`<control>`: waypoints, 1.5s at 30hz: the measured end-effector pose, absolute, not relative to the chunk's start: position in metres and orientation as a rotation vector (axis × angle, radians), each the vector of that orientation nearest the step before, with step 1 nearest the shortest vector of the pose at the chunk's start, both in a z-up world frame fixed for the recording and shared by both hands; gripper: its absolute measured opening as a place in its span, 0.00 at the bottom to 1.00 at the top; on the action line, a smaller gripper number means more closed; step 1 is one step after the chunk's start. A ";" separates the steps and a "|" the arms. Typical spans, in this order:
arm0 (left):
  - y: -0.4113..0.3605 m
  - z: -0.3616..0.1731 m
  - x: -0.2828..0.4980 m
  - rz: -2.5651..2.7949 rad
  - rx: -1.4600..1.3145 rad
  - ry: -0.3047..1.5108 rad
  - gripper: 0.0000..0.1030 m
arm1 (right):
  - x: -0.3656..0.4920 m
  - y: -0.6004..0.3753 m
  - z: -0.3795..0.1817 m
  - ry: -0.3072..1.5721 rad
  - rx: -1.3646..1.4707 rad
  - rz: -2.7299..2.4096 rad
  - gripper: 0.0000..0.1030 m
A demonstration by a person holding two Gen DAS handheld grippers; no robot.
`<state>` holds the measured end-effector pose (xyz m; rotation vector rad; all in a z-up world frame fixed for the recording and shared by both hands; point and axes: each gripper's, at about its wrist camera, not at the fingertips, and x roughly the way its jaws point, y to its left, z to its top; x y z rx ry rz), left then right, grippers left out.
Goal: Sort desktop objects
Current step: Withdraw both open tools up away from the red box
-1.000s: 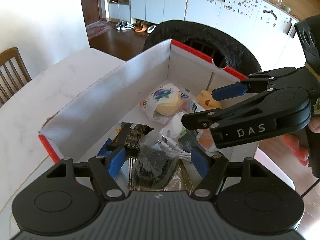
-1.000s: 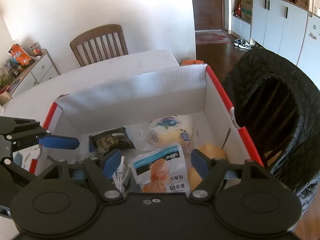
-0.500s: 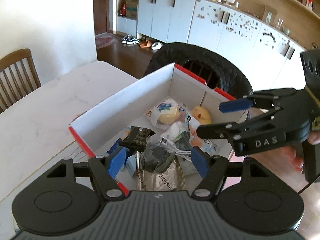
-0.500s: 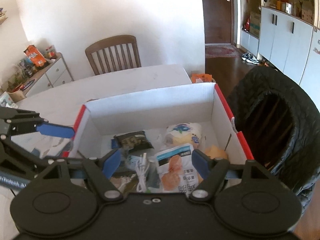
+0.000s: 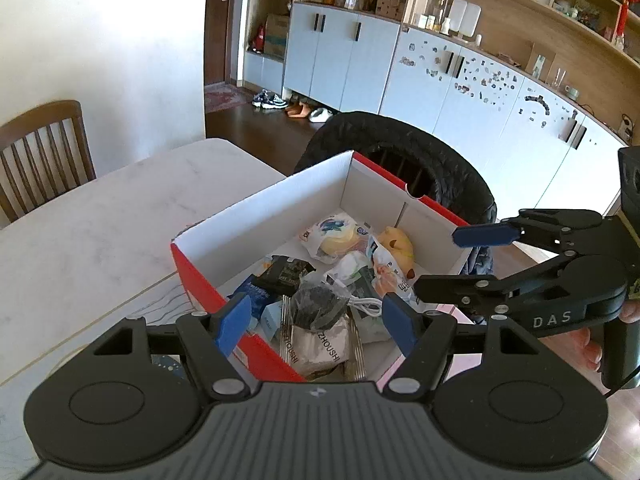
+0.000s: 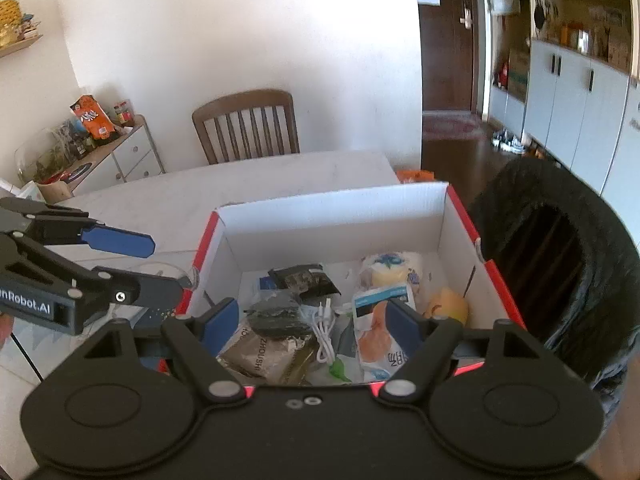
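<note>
A red and white cardboard box [image 5: 256, 216] [image 6: 332, 208] stands on the white table. It holds several items: a white cable [image 5: 362, 304] [image 6: 324, 330], a dark packet [image 5: 286, 272] [image 6: 302, 276], a round bun pack [image 5: 334, 234] [image 6: 390, 268], a snack pouch [image 6: 380, 328] and a yellow toy [image 5: 396, 242] [image 6: 448, 304]. My left gripper [image 5: 316, 318] is open and empty above the box's near end. My right gripper [image 6: 310, 320] is open and empty above the box; in the left wrist view it [image 5: 436, 260] is at the right.
A black padded chair [image 5: 420, 160] [image 6: 560, 260] stands just behind the box. A wooden chair [image 6: 246, 128] stands at the table's far side. The white table [image 5: 100, 232] stretches left of the box. A glass dish [image 6: 168, 272] sits left of the box.
Both grippers have risen and pulled back from the box, which now looks smaller and farther below. Both stay open and empty.
</note>
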<state>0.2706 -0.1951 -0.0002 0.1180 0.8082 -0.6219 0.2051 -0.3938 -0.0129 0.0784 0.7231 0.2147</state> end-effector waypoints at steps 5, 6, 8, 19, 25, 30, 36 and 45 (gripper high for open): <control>-0.187 0.002 0.258 -0.602 0.109 0.790 0.77 | 0.189 -0.387 -0.007 0.689 0.057 0.209 0.86; -0.185 0.002 0.256 -0.598 0.108 0.792 0.77 | 0.186 -0.386 -0.006 0.687 0.055 0.211 0.87; -0.182 0.001 0.252 -0.594 0.103 0.796 0.78 | 0.181 -0.384 -0.005 0.680 0.052 0.213 0.89; -0.176 -0.007 0.232 -0.569 0.115 0.809 1.00 | 0.158 -0.380 0.000 0.661 0.074 0.162 0.95; -0.173 -0.011 0.223 -0.566 0.115 0.812 1.00 | 0.149 -0.379 -0.004 0.668 0.083 0.147 0.95; -0.170 -0.013 0.215 -0.560 0.116 0.803 1.00 | 0.144 -0.374 -0.004 0.666 0.061 0.138 0.95; -0.167 -0.012 0.209 -0.563 0.113 0.787 1.00 | 0.141 -0.369 -0.005 0.665 0.049 0.134 0.95; -0.164 -0.014 0.206 -0.582 0.097 0.785 1.00 | 0.141 -0.368 -0.009 0.676 0.066 0.112 0.95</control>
